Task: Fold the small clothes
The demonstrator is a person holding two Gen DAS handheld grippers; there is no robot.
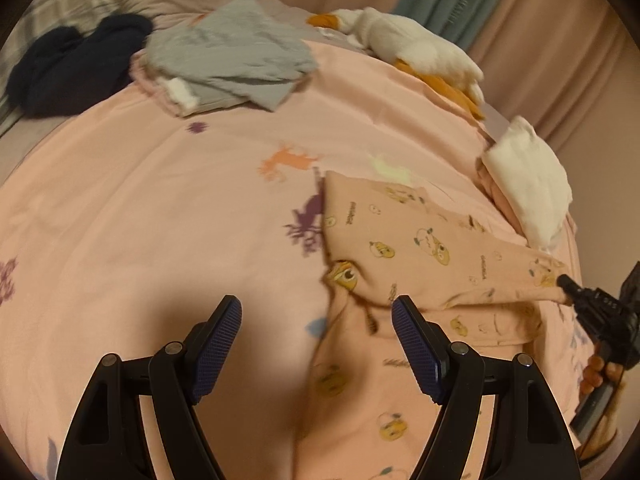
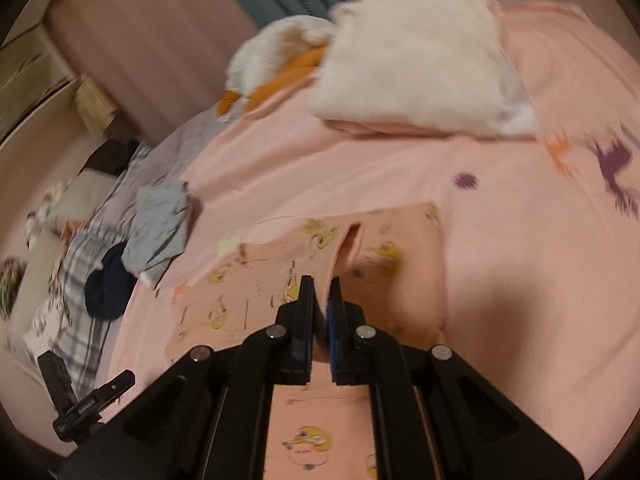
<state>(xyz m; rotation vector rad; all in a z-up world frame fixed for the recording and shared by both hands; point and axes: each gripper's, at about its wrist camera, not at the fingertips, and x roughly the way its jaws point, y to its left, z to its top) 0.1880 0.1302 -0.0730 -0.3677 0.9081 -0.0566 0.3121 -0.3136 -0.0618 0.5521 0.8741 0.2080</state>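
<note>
A small pink garment with yellow cartoon prints (image 1: 420, 248) lies on the pink bedspread (image 1: 160, 220), partly folded over itself. My left gripper (image 1: 316, 308) is open and empty just above the garment's left edge. My right gripper (image 2: 322, 284) is shut on a fold of the same garment (image 2: 256, 292) and holds it slightly raised. In the left wrist view, the right gripper (image 1: 564, 280) pinches the garment's right corner.
A folded white garment (image 1: 528, 184) lies at the bed's right edge. A grey garment (image 1: 232, 52) and a dark navy one (image 1: 76, 64) lie at the far side. A white and orange plush toy (image 1: 412, 48) rests near the curtains.
</note>
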